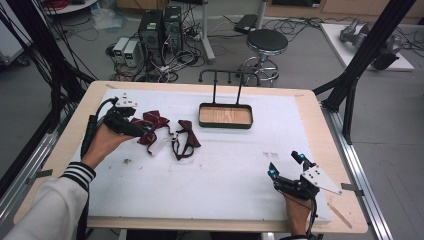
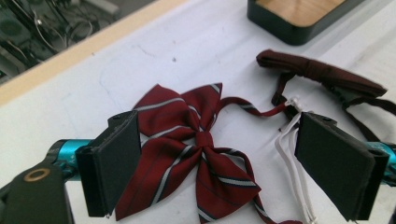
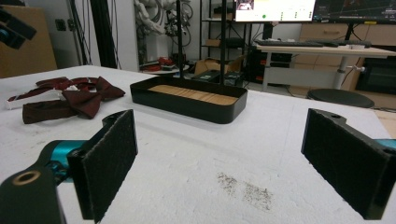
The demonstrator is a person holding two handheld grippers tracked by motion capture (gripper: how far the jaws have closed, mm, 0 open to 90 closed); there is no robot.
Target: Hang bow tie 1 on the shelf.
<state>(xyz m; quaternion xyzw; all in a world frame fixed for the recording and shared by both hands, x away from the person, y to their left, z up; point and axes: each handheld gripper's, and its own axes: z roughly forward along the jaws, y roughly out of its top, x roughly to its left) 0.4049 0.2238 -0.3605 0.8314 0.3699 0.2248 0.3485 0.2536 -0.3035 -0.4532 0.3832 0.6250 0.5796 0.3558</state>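
Left of centre in the high view, the striped bow tie (image 1: 148, 129) lies flat on the white surface (image 1: 225, 165), with the left gripper (image 1: 131, 126) over it, fingers (image 2: 114, 161) spread wide either side of the bow and not touching the cloth. Likely very light, soft and floppy, not fragile; it should bunch or slide if pushed, so the central knot (image 2: 204, 139) looks the best place to pinch. Dark red fabric with thin grey-white stripes, four lobes, thin strap trailing toward a plain maroon bow tie (image 2: 322, 74) just beside it, white elastic (image 2: 292, 154) between. Black tray (image 1: 225, 116) sits near, upper centre. Right gripper (image 1: 290, 171) rests lower right, fingers apart, holding nothing.
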